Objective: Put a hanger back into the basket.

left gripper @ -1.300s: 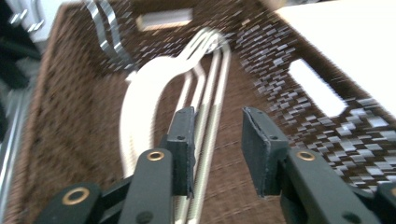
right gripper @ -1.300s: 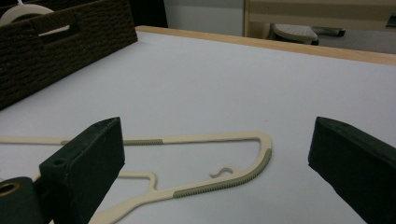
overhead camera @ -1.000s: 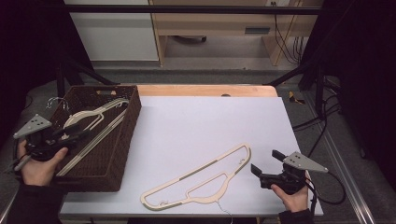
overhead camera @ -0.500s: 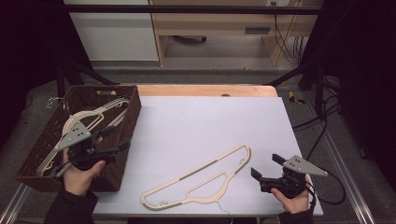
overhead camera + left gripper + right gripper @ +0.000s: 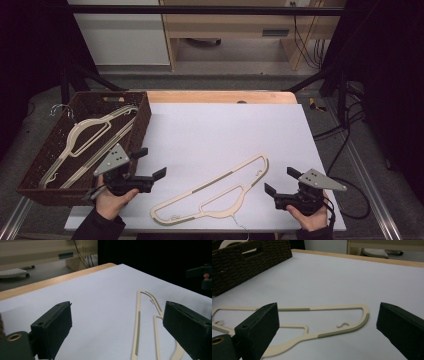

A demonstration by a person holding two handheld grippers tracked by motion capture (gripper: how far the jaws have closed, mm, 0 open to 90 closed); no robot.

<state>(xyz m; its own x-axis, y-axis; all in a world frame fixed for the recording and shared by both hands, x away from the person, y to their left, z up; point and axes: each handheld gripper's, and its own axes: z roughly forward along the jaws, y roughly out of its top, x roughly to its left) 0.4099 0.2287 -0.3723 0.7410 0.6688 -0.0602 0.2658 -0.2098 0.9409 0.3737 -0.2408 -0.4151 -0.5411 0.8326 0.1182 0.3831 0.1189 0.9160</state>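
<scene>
Reaching for the hanger (image 5: 215, 192) lying flat on the surface (image 5: 225, 130), the left tool (image 5: 150, 165) has just been opening, nothing between its jaws; right tool (image 5: 279, 182) gapes too. Approach low, straddling one thin bar squarely.

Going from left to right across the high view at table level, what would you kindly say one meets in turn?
Wicker basket with hangers in it → left claw → cream hanger on the table → right claw.
</scene>
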